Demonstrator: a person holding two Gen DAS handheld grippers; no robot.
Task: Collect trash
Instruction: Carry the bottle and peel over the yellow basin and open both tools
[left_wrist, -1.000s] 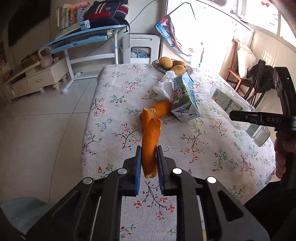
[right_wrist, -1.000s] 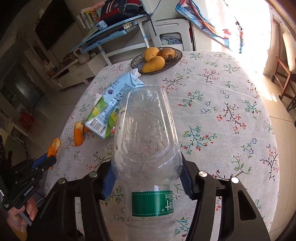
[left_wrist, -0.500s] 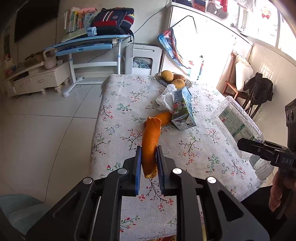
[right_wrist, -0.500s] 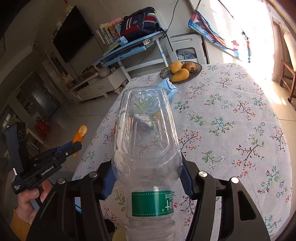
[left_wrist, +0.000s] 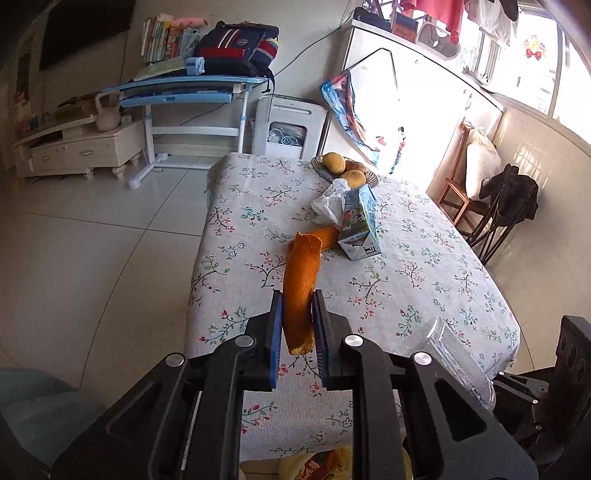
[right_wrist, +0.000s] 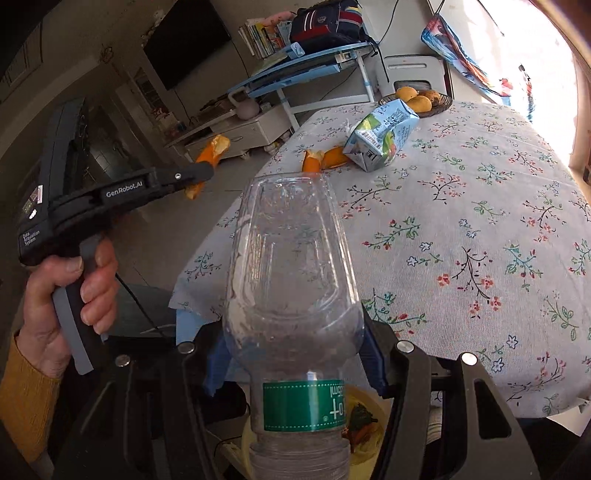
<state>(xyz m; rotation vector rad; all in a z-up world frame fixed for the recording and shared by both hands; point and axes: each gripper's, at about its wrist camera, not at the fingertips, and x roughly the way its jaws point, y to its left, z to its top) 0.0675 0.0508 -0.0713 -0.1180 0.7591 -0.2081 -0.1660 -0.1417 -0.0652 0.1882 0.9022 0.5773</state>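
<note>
Left tongs pinch a long strip of orange peel, blue pads pressed on both sides of it, peel held up off the table near the table's near-left corner. In the right wrist view the same left tongs show off the table's left edge, over the floor, peel sticking out past the tips; a hand in a mustard sleeve grips the handle.

Right tongs clamp a clear plastic bottle, pads pressed on its wide body, bottom end pointing away from the camera, green label and neck toward the camera. Bottle is over the table's near edge. Left wrist view catches part of this bottle at the table's near-right corner.

Left on the table: a second piece of orange peel about mid-table, touching a crumpled drink carton lying on its side. Crumpled white tissue or plastic just behind the carton. Fruit basket with yellow fruit at the table's far edge. Floral cloth covers the table.

Below the table's near edge, under the bottle, a yellowish container with food scraps shows partly; can't tell what it is exactly.

Beyond the table's far end: blue desk with backpack on it.
</note>
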